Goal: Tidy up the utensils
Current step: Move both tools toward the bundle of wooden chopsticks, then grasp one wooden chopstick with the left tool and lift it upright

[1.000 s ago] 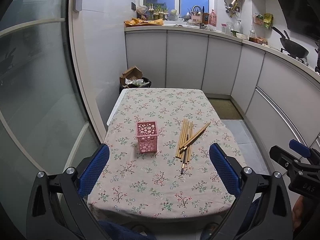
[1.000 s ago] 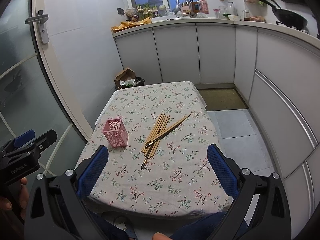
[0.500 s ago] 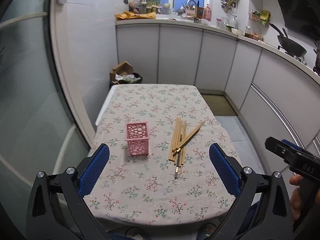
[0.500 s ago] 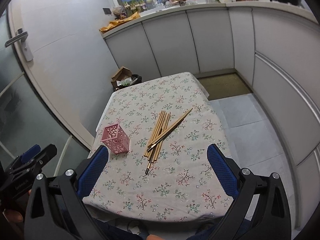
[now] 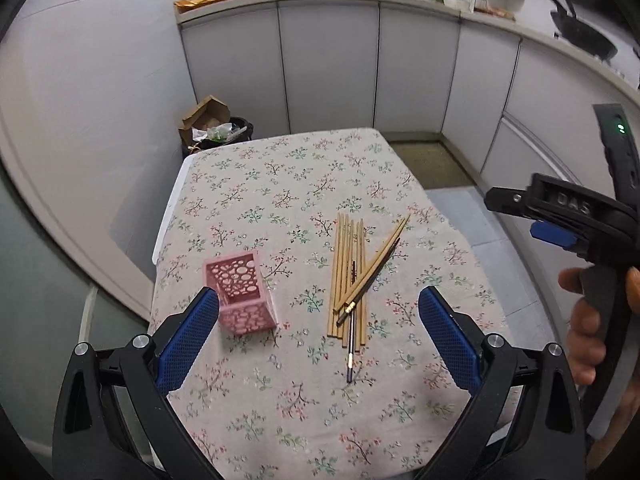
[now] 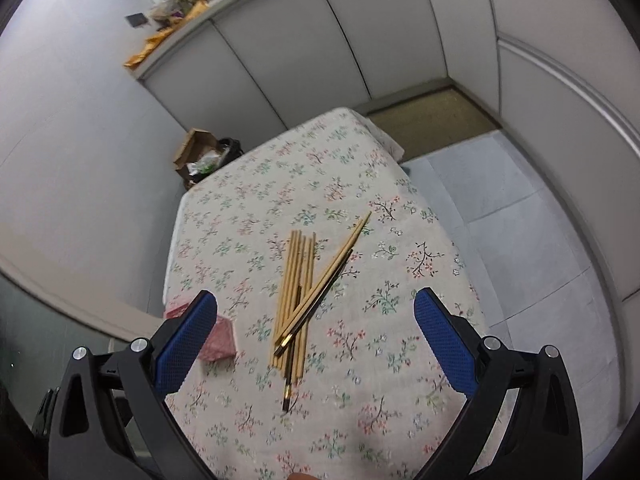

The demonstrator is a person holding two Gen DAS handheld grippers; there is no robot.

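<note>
A pile of wooden chopsticks point(image 5: 350, 276) lies on the flowered tablecloth point(image 5: 280, 184), with two dark-tipped ones crossing it. A pink perforated holder point(image 5: 240, 292) stands upright to their left. My left gripper point(image 5: 318, 336) is open and empty above the table's near part, its left pad in front of the holder. My right gripper point(image 6: 316, 340) is open and empty, hovering over the chopsticks point(image 6: 300, 292); the holder point(image 6: 218, 338) is partly hidden behind its left finger point(image 6: 186, 340). The right gripper's body shows at the right edge of the left wrist view.
White cabinets point(image 5: 328, 68) and a counter run behind and right of the table. A bin with cardboard point(image 5: 212, 128) stands at the table's far left corner. A wall and glass door are on the left. A floor mat point(image 6: 428, 114) lies beyond the table.
Both grippers have moved forward and down toward the table. The right gripper has tilted down over the chopsticks. Nothing on the table has moved.
</note>
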